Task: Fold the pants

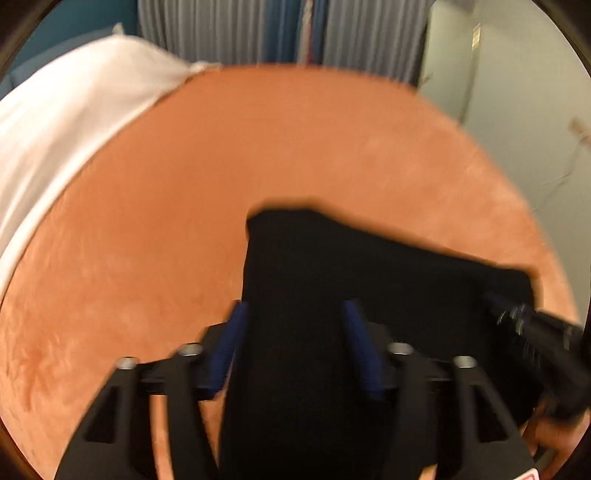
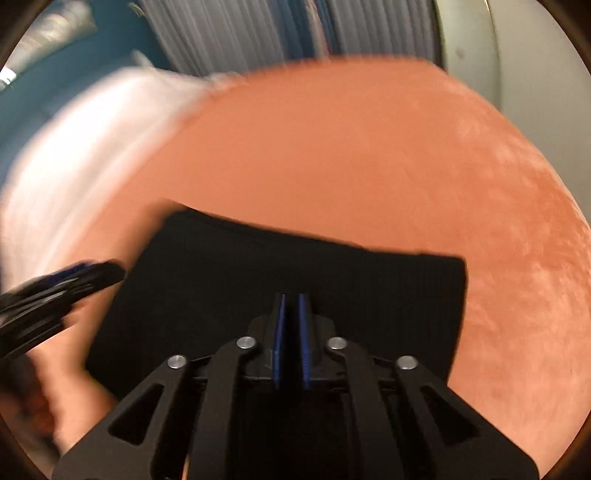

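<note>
- Here the black pants (image 1: 369, 280) lie on the orange bed cover (image 1: 258, 147) as a short, wide block, so in my judgement at least 1 fold is already made.
- The left gripper (image 1: 293, 310) has its jaws part open with a strip of the pants running between the blue pads (image 1: 231, 343); whether the pads press on the cloth I cannot tell, as both cloth and frame are black and the view is blurred.
- That strip rises toward the camera, which suggests the near edge is lifted so it can be carried over for another fold.
- The right gripper (image 2: 291, 302) has its jaws fully closed, the 2 blue pads nearly meeting above the pants (image 2: 295, 266); no cloth shows between them, so it seems to hold nothing.
- Closed jaws over the fabric suit pressing or smoothing better than picking, in my judgement.
- Each gripper appears at the edge of the other's view, 1 on either side of the pants, placed to handle both ends at once.
- A white sheet (image 1: 74, 110) lies well apart at the far left, and striped curtains (image 1: 236, 33) hang behind the bed.
</note>
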The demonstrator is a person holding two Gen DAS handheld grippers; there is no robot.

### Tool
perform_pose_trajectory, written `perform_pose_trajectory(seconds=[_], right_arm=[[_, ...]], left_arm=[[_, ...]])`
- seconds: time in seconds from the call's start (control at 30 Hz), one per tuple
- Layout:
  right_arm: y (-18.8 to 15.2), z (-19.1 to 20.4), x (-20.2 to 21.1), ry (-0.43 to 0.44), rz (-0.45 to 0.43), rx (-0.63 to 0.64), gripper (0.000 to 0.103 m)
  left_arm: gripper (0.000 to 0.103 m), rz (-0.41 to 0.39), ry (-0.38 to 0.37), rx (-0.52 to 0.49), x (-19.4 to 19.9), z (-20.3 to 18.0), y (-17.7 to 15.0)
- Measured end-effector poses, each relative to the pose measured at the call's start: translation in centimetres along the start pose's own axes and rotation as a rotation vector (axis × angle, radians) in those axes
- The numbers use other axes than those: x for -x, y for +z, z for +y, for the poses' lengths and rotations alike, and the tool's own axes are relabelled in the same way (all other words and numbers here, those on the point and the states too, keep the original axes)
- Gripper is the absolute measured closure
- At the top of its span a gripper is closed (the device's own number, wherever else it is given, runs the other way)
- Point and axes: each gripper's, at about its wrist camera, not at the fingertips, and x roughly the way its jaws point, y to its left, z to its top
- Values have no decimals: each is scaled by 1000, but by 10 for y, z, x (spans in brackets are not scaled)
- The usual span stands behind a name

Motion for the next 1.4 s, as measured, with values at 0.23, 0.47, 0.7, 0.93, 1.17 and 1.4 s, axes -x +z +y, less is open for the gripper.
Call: perform_pose_trajectory(seconds=[0.23,0.47,0.7,0.93,1.17,1.4], right_arm=[[0,23,46,12,-119,10,85],[-14,11,69,-28,-126,-39,70],[-60,-55,87,80,-56,-244,13],[-61,-30,25,247,21,-297,64],[-6,25,80,268,-148,-145,73],[104,53,87,337,-306,-71,70]], left_arm=[[53,-22,22,-17,-1,0,-1],[48,-29,35,-39,4,0,-8],[11,36,-200,134,32,61,-46],[39,159,-319,196,-26,49,-47],[77,7,-409,157,46,35,10],[75,-214,-356,103,93,36,93]])
